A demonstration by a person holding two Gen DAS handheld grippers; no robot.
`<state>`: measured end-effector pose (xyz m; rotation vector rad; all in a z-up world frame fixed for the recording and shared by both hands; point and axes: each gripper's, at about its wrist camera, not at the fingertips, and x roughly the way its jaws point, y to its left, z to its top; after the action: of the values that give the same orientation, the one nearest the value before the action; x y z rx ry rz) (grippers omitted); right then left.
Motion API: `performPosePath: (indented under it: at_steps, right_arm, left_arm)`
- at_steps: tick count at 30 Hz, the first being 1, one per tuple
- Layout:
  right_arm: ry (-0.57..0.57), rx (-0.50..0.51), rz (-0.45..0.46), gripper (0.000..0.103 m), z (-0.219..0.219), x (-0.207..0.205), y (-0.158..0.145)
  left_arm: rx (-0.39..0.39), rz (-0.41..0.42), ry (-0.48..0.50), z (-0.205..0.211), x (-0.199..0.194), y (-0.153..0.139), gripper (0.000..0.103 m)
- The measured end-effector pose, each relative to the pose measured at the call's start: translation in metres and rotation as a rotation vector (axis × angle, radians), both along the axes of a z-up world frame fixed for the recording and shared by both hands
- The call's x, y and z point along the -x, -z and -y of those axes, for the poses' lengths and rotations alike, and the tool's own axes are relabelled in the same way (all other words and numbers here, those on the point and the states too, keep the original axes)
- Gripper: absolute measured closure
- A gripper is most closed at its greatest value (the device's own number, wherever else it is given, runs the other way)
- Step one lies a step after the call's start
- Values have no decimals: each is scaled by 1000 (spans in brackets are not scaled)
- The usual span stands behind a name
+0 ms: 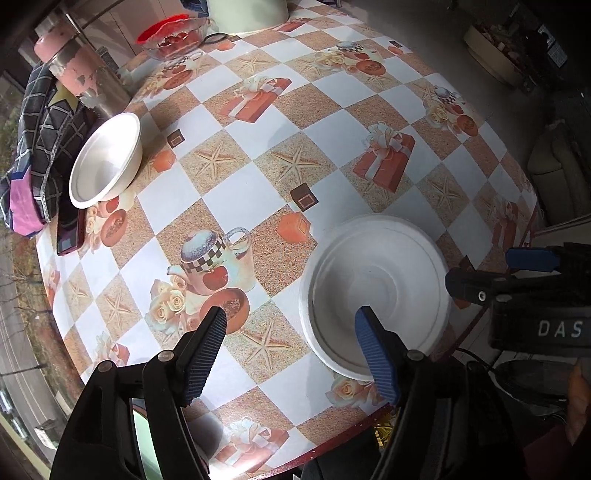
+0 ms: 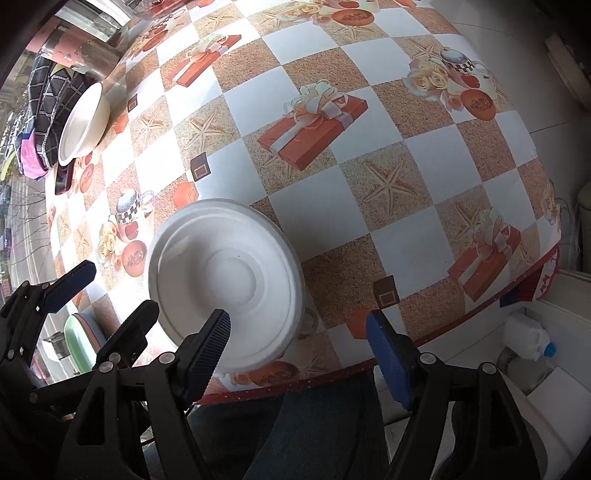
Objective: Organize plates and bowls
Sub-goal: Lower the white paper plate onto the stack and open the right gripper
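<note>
A white foam plate (image 1: 376,280) lies flat near the table's near edge; it also shows in the right wrist view (image 2: 225,277). A white bowl (image 1: 107,158) stands at the far left, tilted against a dark checked cloth; the right wrist view shows the bowl (image 2: 83,123) too. My left gripper (image 1: 291,332) is open and empty, hovering above the table, its right finger over the plate's near side. My right gripper (image 2: 299,328) is open and empty above the table's near edge, its left finger over the plate's near rim.
A dark checked cloth (image 1: 40,129), a phone (image 1: 70,232), a pink-and-metal canister (image 1: 81,70) and a glass bowl of red items (image 1: 173,35) stand along the far left and back. The patterned tablecloth (image 1: 258,166) covers the table. A white jug (image 2: 528,336) sits on the floor at right.
</note>
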<state>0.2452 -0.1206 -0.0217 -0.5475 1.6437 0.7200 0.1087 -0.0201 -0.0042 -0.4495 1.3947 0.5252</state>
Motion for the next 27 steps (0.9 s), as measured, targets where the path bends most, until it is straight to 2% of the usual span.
performPosePath:
  at_steps: [5, 10, 16, 20, 27]
  right_arm:
    - [95, 68, -15, 14, 16, -15, 12]
    - [133, 112, -66, 14, 26, -16, 25]
    - [98, 136, -76, 14, 22, -10, 33]
    - [82, 119, -122, 14, 14, -6, 39]
    - [-40, 90, -207, 14, -8, 20, 52]
  left_arm:
    - [20, -8, -130, -18, 22, 5, 26]
    - [38, -23, -200, -23, 34, 12, 26]
    - [42, -33, -211, -18, 39, 16, 26]
    - [46, -40, -237, -19, 44, 18, 26]
    - [46, -57, -271, -21, 52, 20, 26]
